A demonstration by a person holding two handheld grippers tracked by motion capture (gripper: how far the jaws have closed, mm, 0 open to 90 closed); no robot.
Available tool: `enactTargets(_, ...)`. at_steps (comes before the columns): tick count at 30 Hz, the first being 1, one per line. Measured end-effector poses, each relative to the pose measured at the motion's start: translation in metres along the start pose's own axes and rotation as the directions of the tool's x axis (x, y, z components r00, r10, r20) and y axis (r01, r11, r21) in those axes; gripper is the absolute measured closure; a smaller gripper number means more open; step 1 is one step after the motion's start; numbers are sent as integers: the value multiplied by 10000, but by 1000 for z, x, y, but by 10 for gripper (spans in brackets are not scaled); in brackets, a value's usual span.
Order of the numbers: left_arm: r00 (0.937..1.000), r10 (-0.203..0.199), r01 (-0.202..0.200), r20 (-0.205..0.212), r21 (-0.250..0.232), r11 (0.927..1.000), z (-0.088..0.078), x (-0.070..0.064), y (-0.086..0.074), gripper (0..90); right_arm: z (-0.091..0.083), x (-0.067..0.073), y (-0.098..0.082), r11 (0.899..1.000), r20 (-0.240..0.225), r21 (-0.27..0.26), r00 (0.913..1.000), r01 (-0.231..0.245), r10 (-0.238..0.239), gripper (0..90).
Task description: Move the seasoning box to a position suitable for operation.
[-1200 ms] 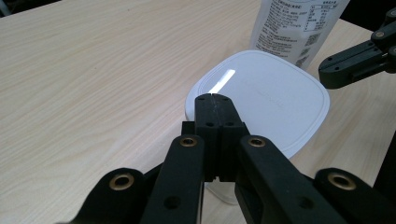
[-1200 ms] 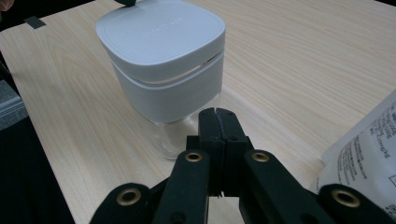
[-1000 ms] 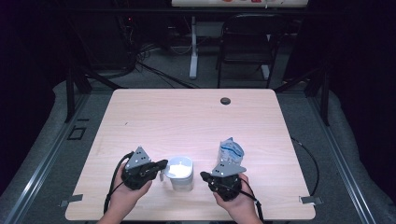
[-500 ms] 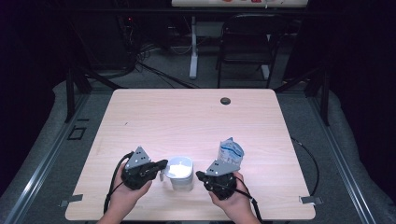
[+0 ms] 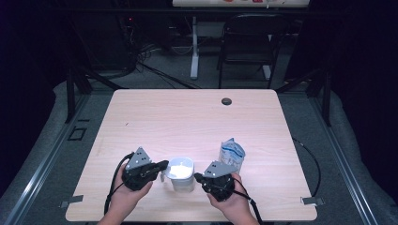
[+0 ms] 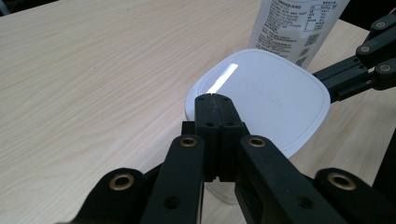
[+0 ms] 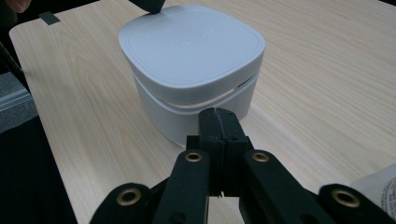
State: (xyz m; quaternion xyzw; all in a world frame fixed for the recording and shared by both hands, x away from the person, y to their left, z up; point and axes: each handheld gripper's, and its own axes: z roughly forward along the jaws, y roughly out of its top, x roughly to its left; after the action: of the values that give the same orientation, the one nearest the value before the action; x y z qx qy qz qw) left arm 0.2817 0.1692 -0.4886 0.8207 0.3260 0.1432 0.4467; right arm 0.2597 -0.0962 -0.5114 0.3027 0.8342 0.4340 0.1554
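A white container (image 5: 181, 173) with rounded corners stands upright on the worktop (image 5: 187, 122) near its front edge. Its lid (image 7: 189, 44) is on: a smooth, squarish cap with a shallow raised rim and faint embossed lettering across the top. A narrow gap runs between the lid and the body below it. The body tapers slightly toward its base. Just beside it, on its right in the high view, stands a pale pouch (image 5: 232, 155) with blue print, upright, its top crumpled and its label densely printed.

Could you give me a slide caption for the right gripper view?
Shut hand-held gripper pointing at a lidded white container on a wooden table.
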Motion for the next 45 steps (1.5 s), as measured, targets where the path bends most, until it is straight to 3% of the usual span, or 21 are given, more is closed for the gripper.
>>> enactTargets(45, 10000, -64, 63, -38, -56, 10000, 0, 0, -1, 900, -3, 3, 9, 9997, 33, -175, 9999, 148, -148, 900)
